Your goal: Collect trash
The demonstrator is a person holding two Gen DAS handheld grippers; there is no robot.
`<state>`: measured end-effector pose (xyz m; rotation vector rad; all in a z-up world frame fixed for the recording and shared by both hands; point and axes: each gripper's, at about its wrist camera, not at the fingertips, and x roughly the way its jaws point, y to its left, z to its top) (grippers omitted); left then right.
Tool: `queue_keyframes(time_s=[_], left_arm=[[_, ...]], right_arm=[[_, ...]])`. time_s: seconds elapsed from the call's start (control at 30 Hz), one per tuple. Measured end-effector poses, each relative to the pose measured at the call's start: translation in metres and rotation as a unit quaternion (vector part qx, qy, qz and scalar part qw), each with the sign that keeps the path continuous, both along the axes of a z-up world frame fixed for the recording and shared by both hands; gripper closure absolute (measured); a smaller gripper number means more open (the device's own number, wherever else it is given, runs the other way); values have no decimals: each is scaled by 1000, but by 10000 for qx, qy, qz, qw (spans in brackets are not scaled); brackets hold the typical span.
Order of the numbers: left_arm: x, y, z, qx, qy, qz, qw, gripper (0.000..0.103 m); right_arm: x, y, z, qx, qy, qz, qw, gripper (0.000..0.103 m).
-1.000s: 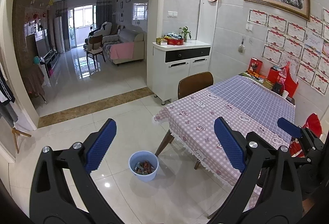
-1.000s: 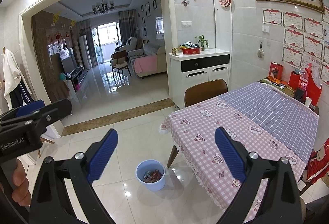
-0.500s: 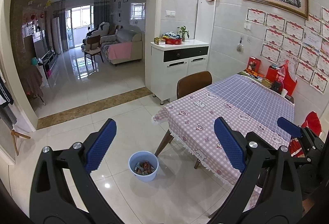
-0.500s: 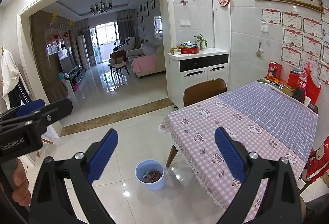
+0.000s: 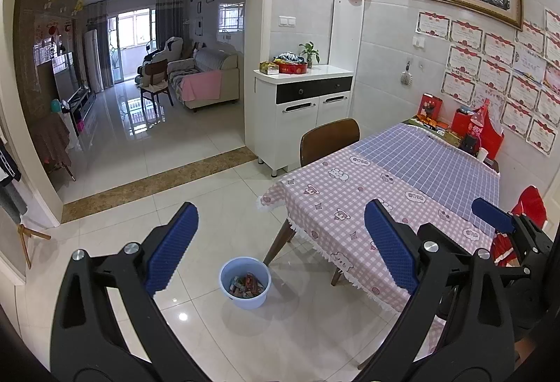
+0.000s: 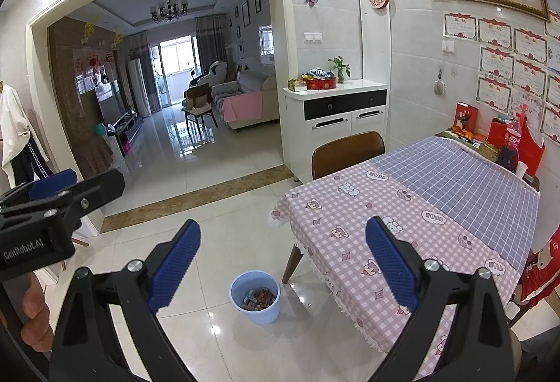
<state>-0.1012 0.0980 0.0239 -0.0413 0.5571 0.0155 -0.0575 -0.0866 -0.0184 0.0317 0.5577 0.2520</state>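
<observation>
Up high over the floor, the left tool (image 5: 280, 242) hangs with its blue pads spread wide apart, gripping nothing. Likewise the right tool (image 6: 283, 259) is spread wide and bare. Between the pads in both views, a light blue bucket (image 5: 245, 282) stands on the white tile floor (image 5: 210, 193), with mixed trash (image 6: 259, 298) lying inside it. Just beside the bucket is the corner of the table (image 5: 350, 193) with its pink checked cloth.

a home: dining table (image 5: 402, 179) with checked cloth, sideboard (image 5: 304, 112), sofa (image 5: 210, 81) through the archway.
</observation>
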Motion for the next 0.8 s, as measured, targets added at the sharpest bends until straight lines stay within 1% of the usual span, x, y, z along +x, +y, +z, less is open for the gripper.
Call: queue_keyframes(time_s=[0.47, 0.8], left_arm=[[3, 8, -4, -5, 33, -43, 10000, 9], [9, 24, -11, -10, 116, -54, 9999, 9]], right_arm=[[5, 9, -5, -3, 57, -54, 10000, 9], [13, 21, -12, -13, 136, -73, 9999, 9]])
